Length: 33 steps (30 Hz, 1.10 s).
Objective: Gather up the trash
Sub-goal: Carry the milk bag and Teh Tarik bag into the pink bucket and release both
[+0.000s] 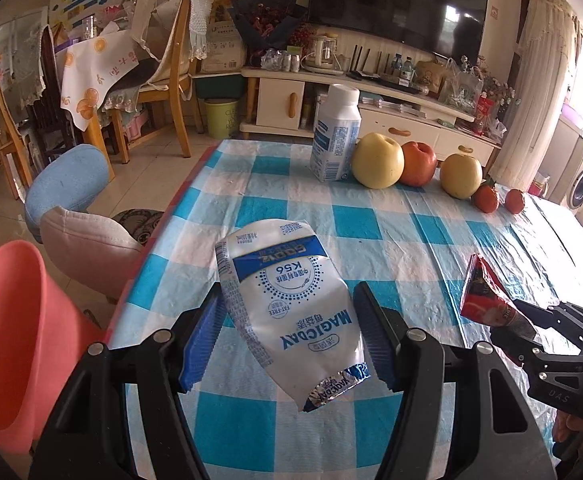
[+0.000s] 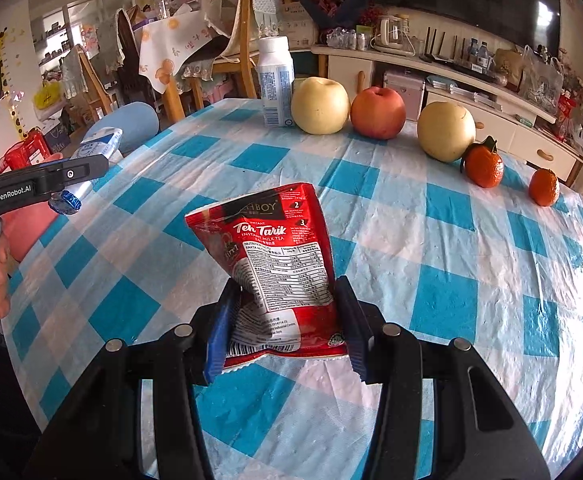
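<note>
My left gripper [image 1: 287, 292] is shut on a flattened white and blue drink pouch [image 1: 291, 320], which is held up above the checked tablecloth [image 1: 371, 220]. My right gripper [image 2: 287, 282] is shut on a red instant milk tea packet [image 2: 279, 256], its jaws pinching the lower half. In the left wrist view the right gripper [image 1: 527, 316] shows at the right edge with the red packet [image 1: 483, 296] sticking up from it. In the right wrist view the left gripper [image 2: 87, 172] shows at the left edge with the white pouch [image 2: 97, 144], above a person's fingers.
At the table's far side stand a white bottle [image 1: 337, 136], two yellow pears, a red apple [image 1: 418, 164] and two tangerines [image 1: 486, 198]. Left of the table are pink [image 1: 11, 340], beige and blue stools. A green bin [image 1: 221, 118] stands on the floor by the TV cabinet.
</note>
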Each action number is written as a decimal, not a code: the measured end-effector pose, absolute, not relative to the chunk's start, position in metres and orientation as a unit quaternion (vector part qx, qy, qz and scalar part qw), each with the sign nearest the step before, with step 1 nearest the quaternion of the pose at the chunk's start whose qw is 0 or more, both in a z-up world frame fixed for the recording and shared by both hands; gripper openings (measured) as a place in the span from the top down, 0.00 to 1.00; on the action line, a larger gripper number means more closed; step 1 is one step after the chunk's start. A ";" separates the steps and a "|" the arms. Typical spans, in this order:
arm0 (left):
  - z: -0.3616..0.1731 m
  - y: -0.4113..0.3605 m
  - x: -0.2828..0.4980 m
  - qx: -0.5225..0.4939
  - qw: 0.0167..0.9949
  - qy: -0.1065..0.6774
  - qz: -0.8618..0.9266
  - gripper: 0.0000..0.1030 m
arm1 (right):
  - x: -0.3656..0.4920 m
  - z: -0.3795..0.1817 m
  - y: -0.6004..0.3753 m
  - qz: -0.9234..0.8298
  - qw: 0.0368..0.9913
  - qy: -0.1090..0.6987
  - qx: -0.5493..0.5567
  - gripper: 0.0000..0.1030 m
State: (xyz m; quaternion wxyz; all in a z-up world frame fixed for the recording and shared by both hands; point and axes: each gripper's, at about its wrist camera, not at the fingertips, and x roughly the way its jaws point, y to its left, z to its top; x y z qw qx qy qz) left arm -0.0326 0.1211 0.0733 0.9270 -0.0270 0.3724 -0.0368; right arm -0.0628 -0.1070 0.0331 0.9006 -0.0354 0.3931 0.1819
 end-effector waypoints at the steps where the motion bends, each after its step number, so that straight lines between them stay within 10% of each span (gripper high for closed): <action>1: 0.075 0.124 -0.033 -0.025 0.929 0.369 -0.032 0.36 | -0.064 0.035 -0.105 0.183 0.901 0.392 -0.035 0.52; 33: 0.117 0.271 -0.068 -0.063 0.940 0.305 0.139 0.36 | -0.080 0.097 0.064 0.279 0.890 0.350 -0.090 0.52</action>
